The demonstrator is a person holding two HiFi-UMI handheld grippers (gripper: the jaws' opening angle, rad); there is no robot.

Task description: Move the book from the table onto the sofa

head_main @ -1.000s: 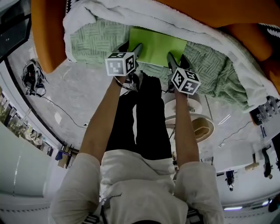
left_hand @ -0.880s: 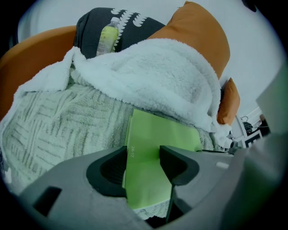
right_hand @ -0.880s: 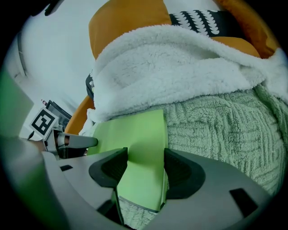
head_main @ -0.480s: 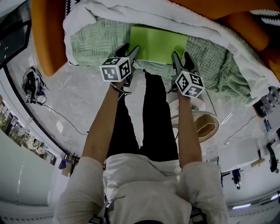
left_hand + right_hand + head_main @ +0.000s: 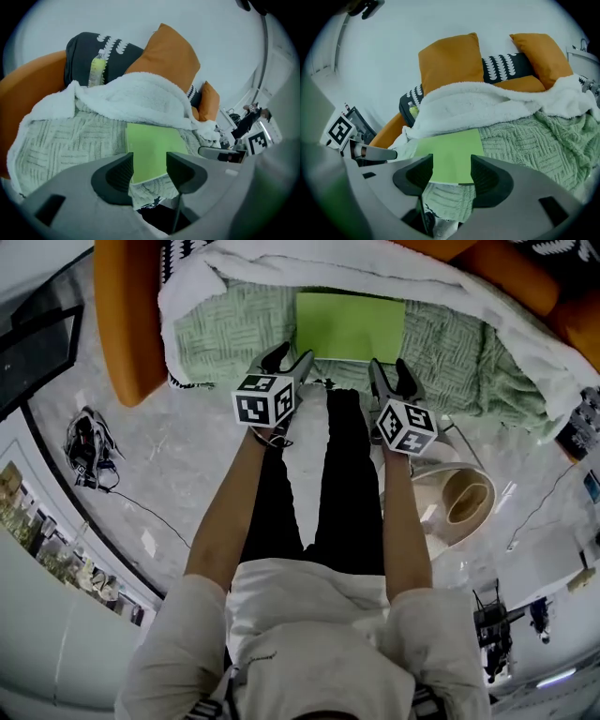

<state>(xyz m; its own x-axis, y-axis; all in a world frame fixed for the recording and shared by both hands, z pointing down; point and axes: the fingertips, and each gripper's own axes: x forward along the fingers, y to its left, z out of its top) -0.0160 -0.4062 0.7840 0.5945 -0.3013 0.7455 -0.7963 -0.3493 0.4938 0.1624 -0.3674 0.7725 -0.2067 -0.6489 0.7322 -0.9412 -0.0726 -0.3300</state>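
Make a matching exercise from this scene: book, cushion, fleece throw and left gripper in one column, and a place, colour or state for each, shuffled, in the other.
1. book
2. cushion
3. fleece throw
4. left gripper

A. orange
B. open, holding nothing
C. lying flat on the green blanket
D. white

Pairs: 1-C, 2-A, 3-D, 4-B

Lime-green book (image 5: 350, 326) on pale green woven-pattern blanket (image 5: 234, 329); beside blanket: white fleece throw (image 5: 478, 105), orange cushions (image 5: 450, 58), black-and-white patterned pillow (image 5: 506, 65).
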